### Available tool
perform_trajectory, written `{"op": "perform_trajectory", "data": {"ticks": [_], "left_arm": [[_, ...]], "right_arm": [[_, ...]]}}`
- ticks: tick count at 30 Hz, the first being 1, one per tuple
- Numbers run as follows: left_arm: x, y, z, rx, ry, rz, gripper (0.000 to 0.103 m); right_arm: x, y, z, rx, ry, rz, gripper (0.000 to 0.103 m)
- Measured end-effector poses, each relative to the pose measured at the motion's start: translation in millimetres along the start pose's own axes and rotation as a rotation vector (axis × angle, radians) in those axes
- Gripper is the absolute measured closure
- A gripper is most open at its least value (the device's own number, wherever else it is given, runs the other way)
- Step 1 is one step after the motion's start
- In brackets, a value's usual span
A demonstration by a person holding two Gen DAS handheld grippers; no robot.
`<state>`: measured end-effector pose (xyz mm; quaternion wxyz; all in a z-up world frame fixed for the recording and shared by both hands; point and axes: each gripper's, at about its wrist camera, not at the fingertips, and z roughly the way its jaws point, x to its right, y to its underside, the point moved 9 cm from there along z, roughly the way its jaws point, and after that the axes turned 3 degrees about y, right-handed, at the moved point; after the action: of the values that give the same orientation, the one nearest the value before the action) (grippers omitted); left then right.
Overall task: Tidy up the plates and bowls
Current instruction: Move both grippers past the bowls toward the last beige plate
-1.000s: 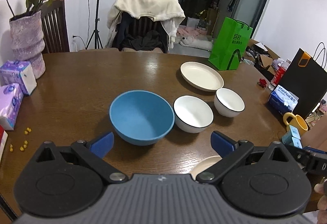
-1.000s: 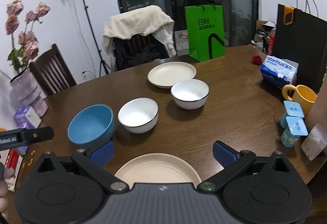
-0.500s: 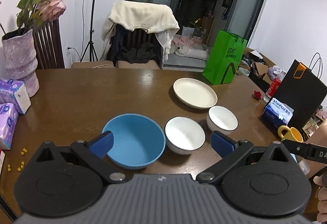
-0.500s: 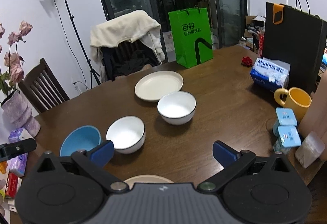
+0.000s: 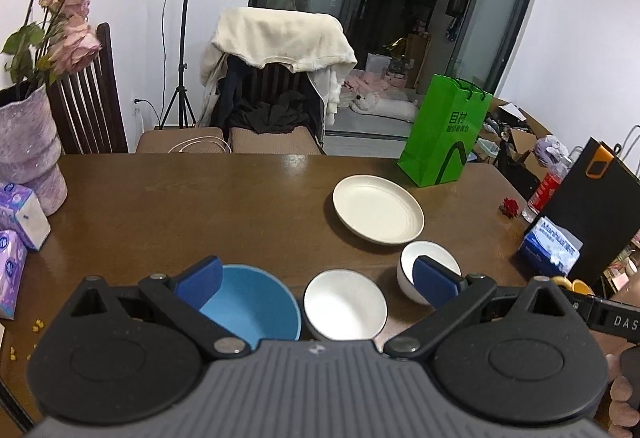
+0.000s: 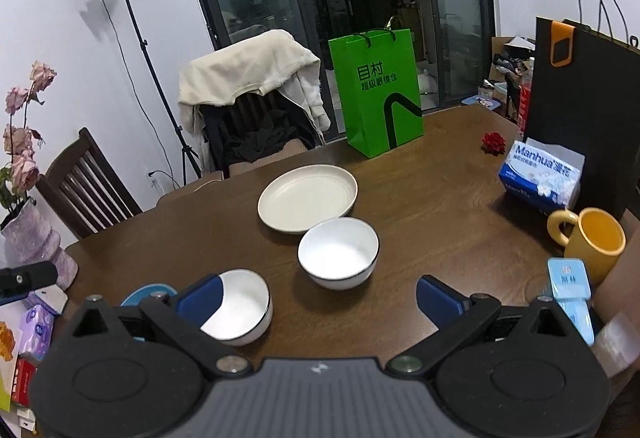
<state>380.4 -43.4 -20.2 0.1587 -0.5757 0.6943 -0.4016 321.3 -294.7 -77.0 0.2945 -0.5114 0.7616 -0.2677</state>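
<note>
On the brown table point(image 5: 200, 206) a blue bowl point(image 5: 256, 310) stands nearest, with two white black-rimmed bowls point(image 5: 345, 304) point(image 5: 430, 262) to its right and a cream plate point(image 5: 378, 214) behind them. My left gripper point(image 5: 318, 278) hangs open above the near bowls, holding nothing. In the right wrist view the same cream plate point(image 6: 307, 197), the two white bowls point(image 6: 339, 252) point(image 6: 240, 306) and a sliver of the blue bowl point(image 6: 146, 294) show. My right gripper point(image 6: 318, 296) is open and empty, raised above the table's near edge.
A green paper bag point(image 6: 376, 90) stands behind the plate. A black bag point(image 6: 580, 110), tissue pack point(image 6: 538, 174), yellow mug point(image 6: 592, 242) and small blue cartons point(image 6: 570, 294) crowd the right side. A purple vase point(image 5: 24, 142) and tissue packs point(image 5: 20, 214) sit left. Chairs line the far edge.
Both grippers have lifted and tilted up. The bowls have slid toward the bottom of each view. The near cream plate has dropped out of sight below the right gripper.
</note>
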Motion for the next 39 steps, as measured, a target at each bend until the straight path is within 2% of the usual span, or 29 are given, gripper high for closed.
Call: {"op": "perform_trajectory", "data": {"ticks": [15, 29, 39], "left_arm": [[36.5, -47.7, 67.8, -0.03, -0.047, 0.019, 0.0], [71.0, -89.7, 146.5, -0.064, -0.057, 0.016, 0.0], [82.4, -101.6, 214.9, -0.096, -0.078, 0.005, 0.0]], "right_arm": [[14.7, -61.9, 59.0, -0.03, -0.049, -0.1, 0.0], [32.3, -121.6, 142.1, -0.062, -0.062, -0.122, 0.0], [41.3, -143.8, 211.4, -0.102, -0.056, -0.131, 0.0]]}}
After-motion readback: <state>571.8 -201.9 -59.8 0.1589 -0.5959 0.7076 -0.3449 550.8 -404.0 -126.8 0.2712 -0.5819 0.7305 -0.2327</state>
